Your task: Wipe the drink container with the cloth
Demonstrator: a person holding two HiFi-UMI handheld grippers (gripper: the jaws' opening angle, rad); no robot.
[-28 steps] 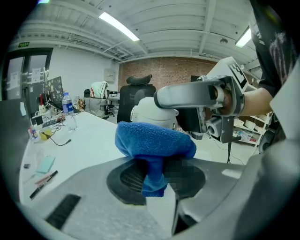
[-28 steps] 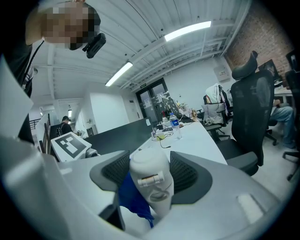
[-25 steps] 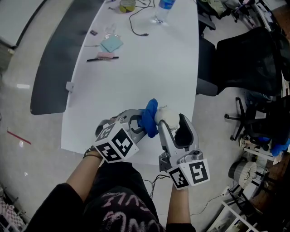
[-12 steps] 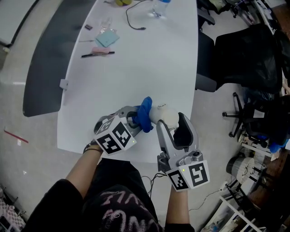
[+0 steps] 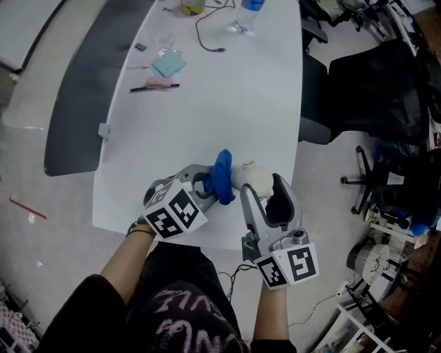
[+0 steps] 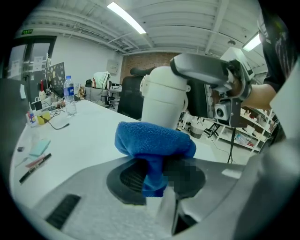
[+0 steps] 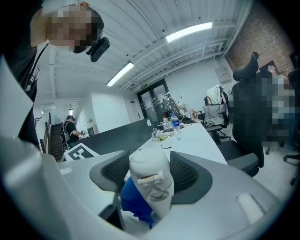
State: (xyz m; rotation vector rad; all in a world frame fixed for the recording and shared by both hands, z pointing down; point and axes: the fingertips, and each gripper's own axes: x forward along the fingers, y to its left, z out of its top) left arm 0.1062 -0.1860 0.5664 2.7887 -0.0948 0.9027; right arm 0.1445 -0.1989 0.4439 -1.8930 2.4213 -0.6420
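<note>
A white drink container (image 5: 253, 176) (image 7: 149, 183) (image 6: 161, 99) sits between the jaws of my right gripper (image 5: 264, 187) (image 7: 150, 176), which is shut on it above the table's near edge. A blue cloth (image 5: 222, 176) (image 6: 153, 143) (image 7: 135, 204) is pinched in my left gripper (image 5: 205, 185) (image 6: 157, 176), shut on it. The cloth presses against the container's left side. In the right gripper view the cloth shows below and left of the container.
The long white table (image 5: 220, 103) carries a water bottle (image 5: 248, 14), a black cable (image 5: 207, 34), a teal pad (image 5: 169, 65) and pens (image 5: 155, 85) at its far end. Black office chairs (image 5: 372, 89) stand to the right. A dark panel (image 5: 86, 89) runs along the left.
The cloth in my left gripper has slid a little along the container's side. The right gripper keeps the container in much the same place.
</note>
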